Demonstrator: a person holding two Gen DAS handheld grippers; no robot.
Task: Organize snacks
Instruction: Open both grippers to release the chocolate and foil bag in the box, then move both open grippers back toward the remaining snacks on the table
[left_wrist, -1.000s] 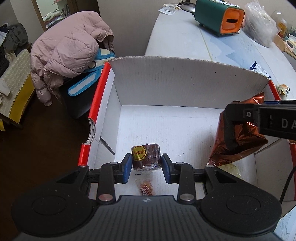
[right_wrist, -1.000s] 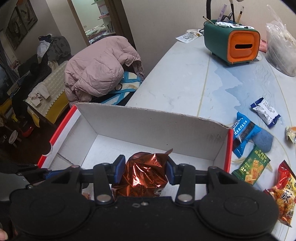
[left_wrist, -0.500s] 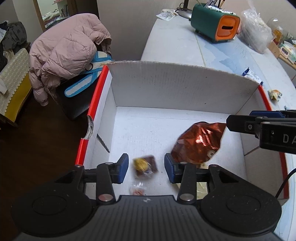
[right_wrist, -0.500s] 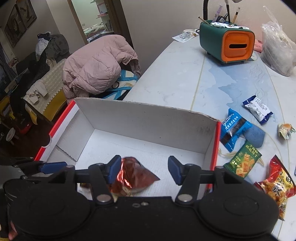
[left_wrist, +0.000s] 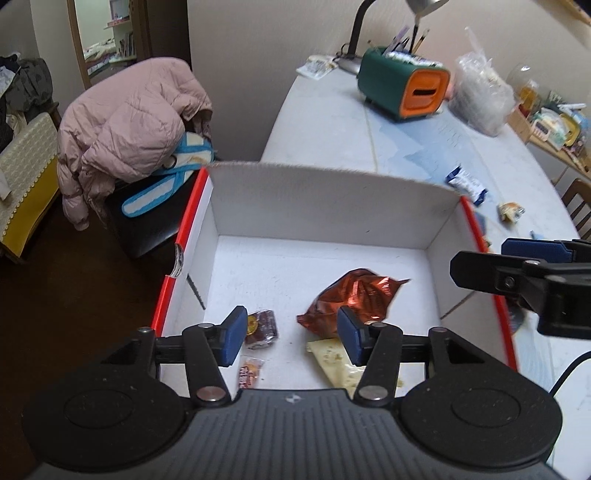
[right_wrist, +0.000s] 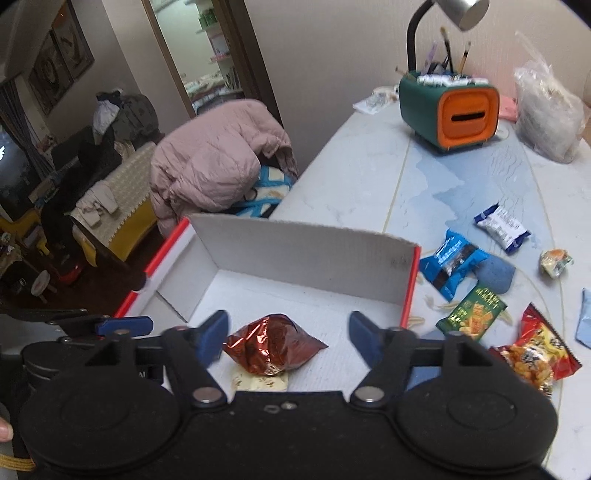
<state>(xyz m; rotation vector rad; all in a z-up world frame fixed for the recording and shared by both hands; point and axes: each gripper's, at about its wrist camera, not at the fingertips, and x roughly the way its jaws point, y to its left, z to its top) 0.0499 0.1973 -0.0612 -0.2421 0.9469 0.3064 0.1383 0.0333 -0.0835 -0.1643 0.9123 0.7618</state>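
Note:
A white cardboard box with red edges (left_wrist: 325, 199) (right_wrist: 295, 247) sits at the table's near end. Inside lie a copper foil snack bag (left_wrist: 354, 299) (right_wrist: 273, 343), a small dark brown snack with a yellow label (left_wrist: 262, 325), a small clear candy packet (left_wrist: 251, 371) and a pale flat packet (left_wrist: 336, 360) (right_wrist: 262, 382). My left gripper (left_wrist: 291, 339) is open and empty above the box's near edge. My right gripper (right_wrist: 288, 338) is open and empty above the foil bag; it shows in the left wrist view (left_wrist: 524, 273) at the right.
Loose snacks lie on the table right of the box: a blue packet (right_wrist: 452, 262), a blue-white packet (right_wrist: 502, 227), a green packet (right_wrist: 472, 314), a red bag (right_wrist: 535, 354), a small wrapped sweet (right_wrist: 556, 260). A green-orange organiser (right_wrist: 448, 109), lamp and plastic bag (right_wrist: 550, 110) stand farther back. A pink jacket (left_wrist: 129, 129) hangs left.
Both grippers opened and let go: the brown snack and the copper foil bag dropped onto the box floor. Both grippers rose and pulled back from the box.

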